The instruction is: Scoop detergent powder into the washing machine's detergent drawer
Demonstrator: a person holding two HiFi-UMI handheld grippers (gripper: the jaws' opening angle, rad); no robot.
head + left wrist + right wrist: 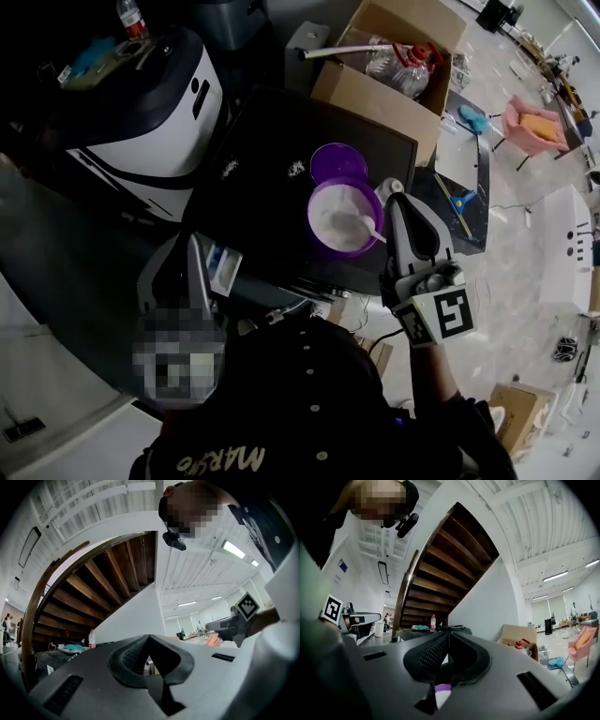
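A purple tub (342, 217) full of white detergent powder stands on the black top of the washing machine (272, 159). Its purple lid (337, 161) lies just behind it. A white scoop (364, 225) rests in the powder, its handle running toward the right. My right gripper (397, 199) hangs above the tub's right rim, shut, and I see nothing between its jaws (448, 633). The open detergent drawer (223, 267) sticks out at the machine's front left. My left gripper (194, 242) is beside the drawer, its jaws closed tip to tip (149, 638) and empty.
An open cardboard box (394, 66) with bottles stands behind the machine. A white and dark appliance (150, 122) stands at the left, with a water bottle (131, 17) on it. A pink chair (530, 127) is at the far right. A wooden staircase (440, 573) rises ahead.
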